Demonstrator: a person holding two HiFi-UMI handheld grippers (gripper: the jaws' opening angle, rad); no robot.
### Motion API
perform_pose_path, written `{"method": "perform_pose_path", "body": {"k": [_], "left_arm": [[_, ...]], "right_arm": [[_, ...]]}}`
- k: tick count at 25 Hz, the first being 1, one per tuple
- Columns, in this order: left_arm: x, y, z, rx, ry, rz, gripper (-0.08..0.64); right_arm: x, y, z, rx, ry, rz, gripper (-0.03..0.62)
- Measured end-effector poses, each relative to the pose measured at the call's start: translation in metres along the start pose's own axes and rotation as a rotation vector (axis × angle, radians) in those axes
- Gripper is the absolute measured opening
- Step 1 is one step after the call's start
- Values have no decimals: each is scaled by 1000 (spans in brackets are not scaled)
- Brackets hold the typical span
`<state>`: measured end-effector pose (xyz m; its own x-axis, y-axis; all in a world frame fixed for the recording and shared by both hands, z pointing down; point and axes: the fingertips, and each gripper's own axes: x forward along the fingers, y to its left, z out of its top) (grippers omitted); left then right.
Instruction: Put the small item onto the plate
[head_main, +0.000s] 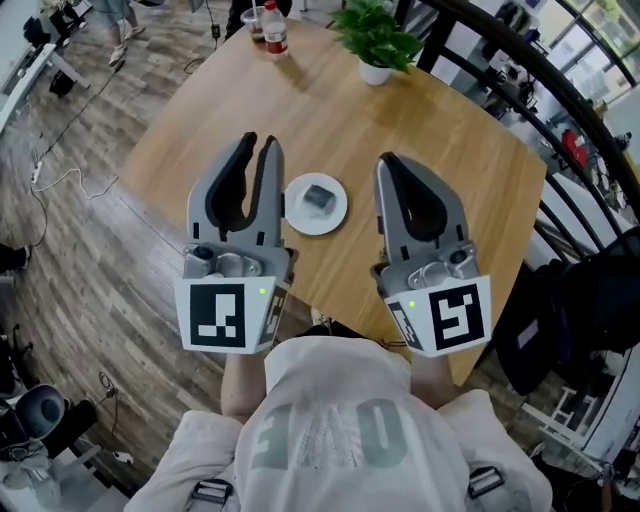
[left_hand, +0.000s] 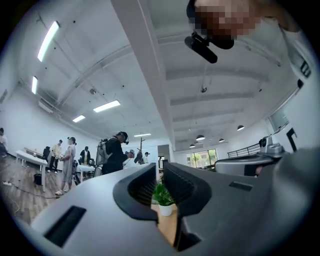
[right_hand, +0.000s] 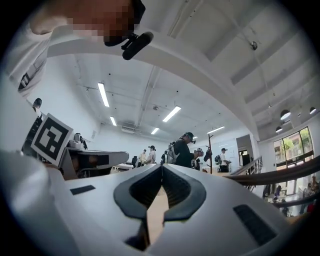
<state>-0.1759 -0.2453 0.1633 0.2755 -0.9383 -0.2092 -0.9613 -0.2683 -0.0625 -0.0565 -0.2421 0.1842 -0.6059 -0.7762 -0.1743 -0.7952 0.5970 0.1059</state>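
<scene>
Already the item (head_main: 319, 196) lies on the plate (head_main: 300, 215), near the middle of the head view, so the task looks done and what remains is a clean retreat. The item is a small, dark grey block with soft edges and a dull surface. It sits a little above centre on a round white plate with a smooth, slightly glossy rim.

The plate rests on a pale wooden tabletop (head_main: 430, 130) with rounded corners and a fine grain. A potted plant (head_main: 377, 40) in a white pot and a bottle (head_main: 274, 30) stand far off at the top of the frame.

The left gripper (head_main: 260, 145) is just left of the plate in the picture and the right gripper (head_main: 390, 162) just right of it; both are raised towards the camera and apart from it. The left fingers (head_main: 232, 185) stand a narrow slit apart with nothing between them; its own view shows only the plant through the gap. The right fingers (head_main: 420, 210) are pressed together at the tips and empty. Both are grey moulded plastic with dark ribbed pads.

To finish well, I would keep both grippers high and draw them back towards the lower edge, never sweeping across the plate. A light plate on smooth wood probably slides easily if nudged.
</scene>
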Motion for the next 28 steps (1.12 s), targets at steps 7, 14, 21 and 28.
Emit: {"method": "perform_pose_path", "body": {"k": [7,14,21,28], "left_arm": [[-29,18,2,57,-19,116,9],[-36,22,3,65,6,138,9],[-37,24,4,57,-8,143,9],[-37,26,5,61,-2,137,9]], "right_arm": [[-17,11,-6,17,15,-23,17],[-15,20,-13,-19,56,-10,17],[-13,24,-16,-17,57,25,17],[-6,27,-16,-18,60,29,17]]}}
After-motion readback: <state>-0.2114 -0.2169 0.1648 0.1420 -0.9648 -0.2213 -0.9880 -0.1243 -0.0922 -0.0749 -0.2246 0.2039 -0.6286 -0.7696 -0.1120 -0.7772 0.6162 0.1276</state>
